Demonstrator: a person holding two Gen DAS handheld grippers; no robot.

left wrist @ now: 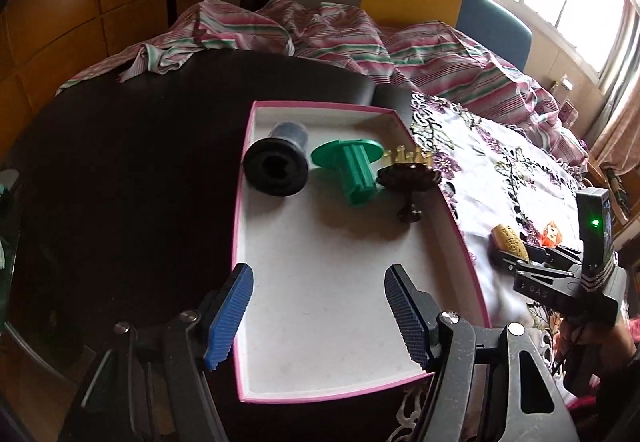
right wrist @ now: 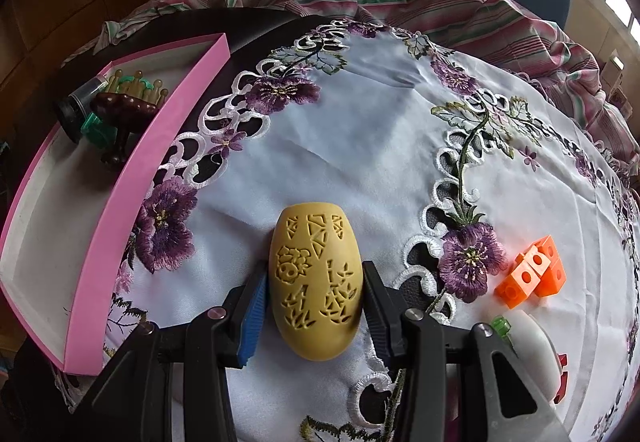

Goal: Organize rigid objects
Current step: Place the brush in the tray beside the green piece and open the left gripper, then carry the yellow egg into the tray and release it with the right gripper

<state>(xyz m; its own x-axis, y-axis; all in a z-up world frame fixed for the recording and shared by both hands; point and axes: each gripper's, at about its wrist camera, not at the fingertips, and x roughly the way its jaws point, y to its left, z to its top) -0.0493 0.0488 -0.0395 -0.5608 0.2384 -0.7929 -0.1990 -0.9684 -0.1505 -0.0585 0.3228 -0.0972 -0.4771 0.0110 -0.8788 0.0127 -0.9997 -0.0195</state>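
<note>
Low in the centre of the right wrist view, the right gripper [right wrist: 314, 296] clamps the carved yellow egg [right wrist: 316, 282] across its widest part on the embroidered cloth [right wrist: 360, 130]; it looks hard, smooth, probably light, so it could squirt out. Wrist pitched steeply down. Over the pink-rimmed tray [left wrist: 460, 238], the left gripper [left wrist: 318, 316] hangs parted, holding nothing.

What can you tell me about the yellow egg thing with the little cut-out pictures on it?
The yellow egg is smooth, oval and matte, like wood or plastic, with carved cut-outs of triangles and flower shapes on top. It lies on its side on the white embroidered tablecloth, narrow end toward the camera. The right gripper is shut on its sides.
</note>
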